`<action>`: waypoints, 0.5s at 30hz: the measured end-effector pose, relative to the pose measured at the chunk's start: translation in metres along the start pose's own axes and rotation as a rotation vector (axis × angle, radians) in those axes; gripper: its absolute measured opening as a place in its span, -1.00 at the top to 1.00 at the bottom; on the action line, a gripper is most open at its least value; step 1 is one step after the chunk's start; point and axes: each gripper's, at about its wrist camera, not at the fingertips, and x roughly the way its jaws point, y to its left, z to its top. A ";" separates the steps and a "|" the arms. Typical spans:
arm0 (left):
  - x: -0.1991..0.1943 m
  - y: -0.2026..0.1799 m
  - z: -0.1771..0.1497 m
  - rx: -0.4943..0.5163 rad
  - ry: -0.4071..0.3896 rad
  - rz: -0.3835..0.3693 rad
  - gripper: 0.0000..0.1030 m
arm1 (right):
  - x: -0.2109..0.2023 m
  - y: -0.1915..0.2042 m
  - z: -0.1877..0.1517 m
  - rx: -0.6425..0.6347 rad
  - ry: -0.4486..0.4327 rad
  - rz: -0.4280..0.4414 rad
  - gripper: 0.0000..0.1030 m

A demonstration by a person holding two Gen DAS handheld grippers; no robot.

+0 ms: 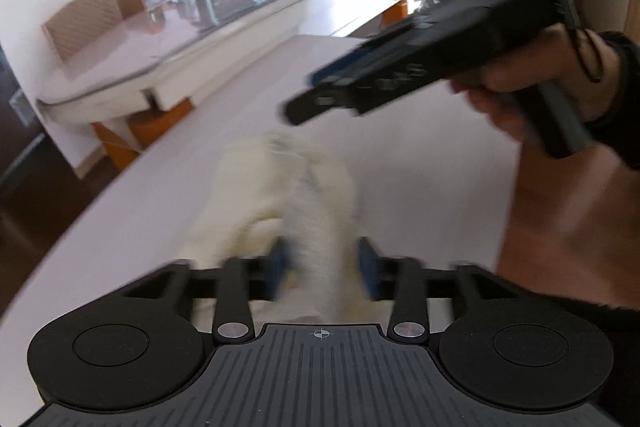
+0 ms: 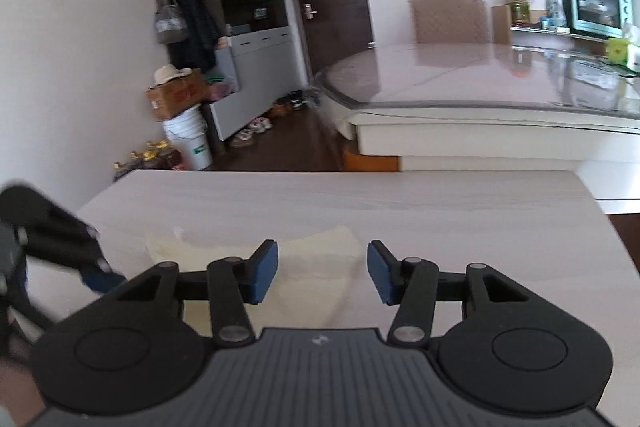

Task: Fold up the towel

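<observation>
The cream, soft terry towel [image 1: 304, 195] is lying bunched on the pale wood-grain table [image 1: 420, 155]. Nearest, the left gripper [image 1: 325, 267] is straddling a raised ridge of the towel, its blue pads [image 1: 281, 267] spread beside the cloth without pressing it, probably placed to take that ridge. Beyond the towel, the right gripper [image 2: 322, 273] is hovering with jaws apart and nothing between them, likely lining up on the far edge.
</observation>
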 end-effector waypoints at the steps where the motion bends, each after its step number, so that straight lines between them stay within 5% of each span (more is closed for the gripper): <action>1: 0.000 -0.004 -0.002 -0.005 -0.011 -0.009 -0.41 | -0.001 0.002 0.001 -0.003 0.006 0.004 -0.08; 6: -0.014 0.003 -0.014 -0.041 -0.041 -0.034 -0.61 | -0.003 0.009 0.001 -0.004 0.040 0.000 -0.14; 15: -0.039 0.054 -0.035 -0.129 -0.010 0.091 -0.60 | -0.004 0.040 -0.001 -0.043 0.028 0.107 -0.15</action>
